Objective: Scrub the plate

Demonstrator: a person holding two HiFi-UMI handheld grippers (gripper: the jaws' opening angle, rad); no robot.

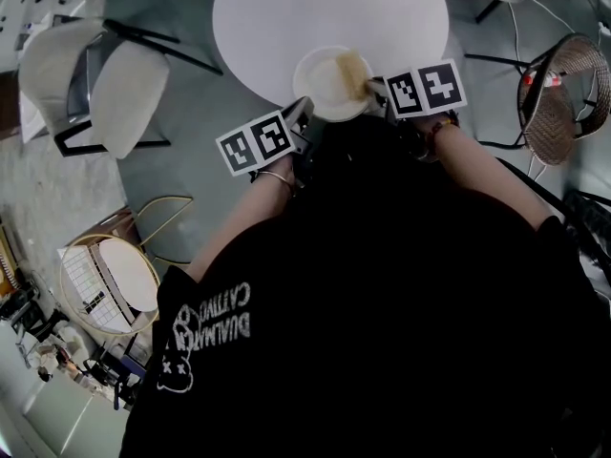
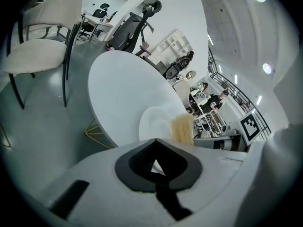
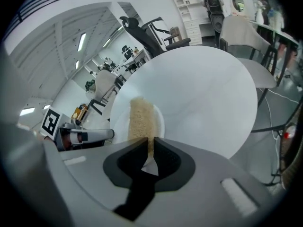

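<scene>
At the right gripper point(image 3: 151, 142), jaws pinched on the near end of a tan sponge point(image 3: 141, 117), long axis running straight out toward 12 o'clock across the plate point(image 3: 119, 122). In the head view, sponge flat on the plate's 2 o'clock side, lying roughly 11-to-5, with the right gripper coming in at the rim's 4 o'clock. At the left gripper point(image 2: 155, 143), jaws pressed together on a white sliver, judged to be the plate's near rim at about 8 o'clock. Plate itself just beyond at 12, sitting at the 6 o'clock edge of the round table point(image 1: 286, 12). For the coming stroke: probably a sweep toward 9 o'clock over the bare left half, worked by the right gripper, steadied by the left. Counted: one plate, one sponge, one table, two grippers.
</scene>
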